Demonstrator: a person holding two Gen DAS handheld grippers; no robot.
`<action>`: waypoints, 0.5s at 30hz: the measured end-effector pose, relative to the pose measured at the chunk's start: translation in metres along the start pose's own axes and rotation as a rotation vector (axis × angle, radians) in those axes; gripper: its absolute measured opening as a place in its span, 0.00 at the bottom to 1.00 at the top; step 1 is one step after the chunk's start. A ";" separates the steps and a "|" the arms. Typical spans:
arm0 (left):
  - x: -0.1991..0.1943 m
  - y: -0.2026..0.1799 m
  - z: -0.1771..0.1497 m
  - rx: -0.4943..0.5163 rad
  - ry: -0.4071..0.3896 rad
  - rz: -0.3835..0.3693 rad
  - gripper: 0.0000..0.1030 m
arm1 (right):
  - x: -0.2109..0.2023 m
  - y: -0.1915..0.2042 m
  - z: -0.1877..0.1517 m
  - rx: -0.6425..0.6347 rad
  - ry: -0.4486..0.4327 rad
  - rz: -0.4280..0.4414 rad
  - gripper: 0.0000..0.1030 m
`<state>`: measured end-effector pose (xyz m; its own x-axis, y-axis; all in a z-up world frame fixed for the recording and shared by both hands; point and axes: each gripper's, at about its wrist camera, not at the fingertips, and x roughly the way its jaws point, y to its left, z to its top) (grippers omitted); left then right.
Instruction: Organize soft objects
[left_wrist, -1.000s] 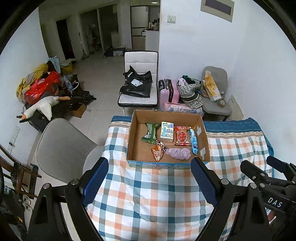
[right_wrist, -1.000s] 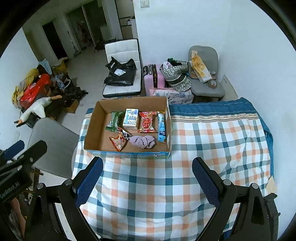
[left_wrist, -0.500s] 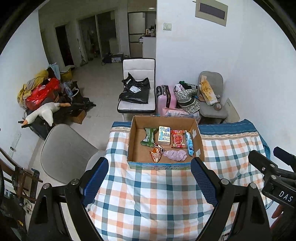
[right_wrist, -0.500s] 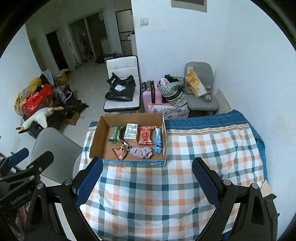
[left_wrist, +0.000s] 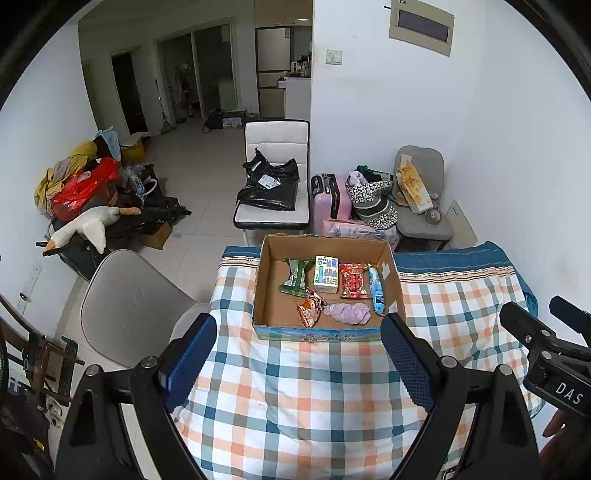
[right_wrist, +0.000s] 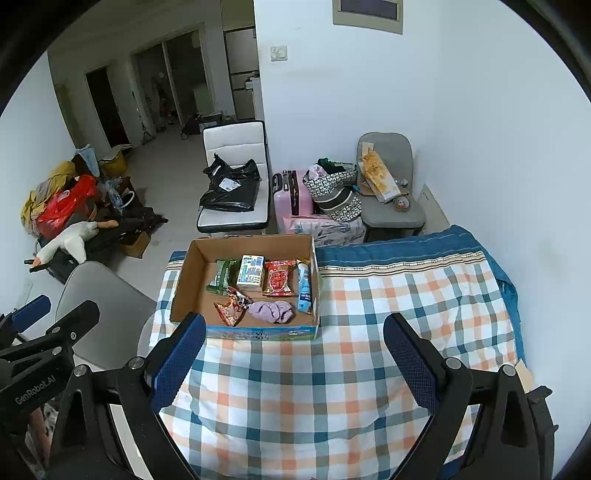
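A cardboard box (left_wrist: 266, 291) stands on a checked blanket (left_wrist: 317, 387); it also shows in the right wrist view (right_wrist: 184, 284). Inside lie a purple soft cloth (left_wrist: 350, 313), a green packet (left_wrist: 295, 281), a white carton (left_wrist: 326, 274), a red packet (left_wrist: 354, 280), a blue tube (left_wrist: 376, 289) and an orange packet (left_wrist: 308, 312). The purple cloth also shows in the right wrist view (right_wrist: 272, 311). My left gripper (left_wrist: 299, 354) is open and empty, well back from the box. My right gripper (right_wrist: 295, 358) is open and empty, beside it on the right.
A grey chair (left_wrist: 129, 302) stands left of the blanket. A white chair with a black bag (left_wrist: 273, 184), a pink suitcase (left_wrist: 330, 201), bags and a grey chair (left_wrist: 421, 218) stand behind the box. A plush goose (left_wrist: 88, 225) lies on clutter at the left wall.
Both grippers have pulled back and up from the box, which looks smaller and farther away. Both stay open and empty.
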<state>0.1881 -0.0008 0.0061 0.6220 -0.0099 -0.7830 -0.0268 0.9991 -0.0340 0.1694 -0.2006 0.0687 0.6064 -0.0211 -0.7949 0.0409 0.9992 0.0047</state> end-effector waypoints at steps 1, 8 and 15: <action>0.000 0.000 0.000 0.001 -0.001 -0.001 0.88 | 0.000 0.000 0.000 -0.001 -0.002 -0.001 0.96; 0.000 0.001 0.000 0.001 -0.002 -0.002 0.88 | -0.001 -0.001 0.000 -0.005 -0.005 -0.008 0.96; -0.001 0.001 0.002 0.003 -0.001 0.005 0.88 | -0.002 0.000 -0.003 -0.012 -0.008 -0.017 0.96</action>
<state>0.1888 -0.0001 0.0077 0.6226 -0.0050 -0.7825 -0.0279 0.9992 -0.0286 0.1662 -0.2001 0.0685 0.6117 -0.0384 -0.7901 0.0421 0.9990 -0.0159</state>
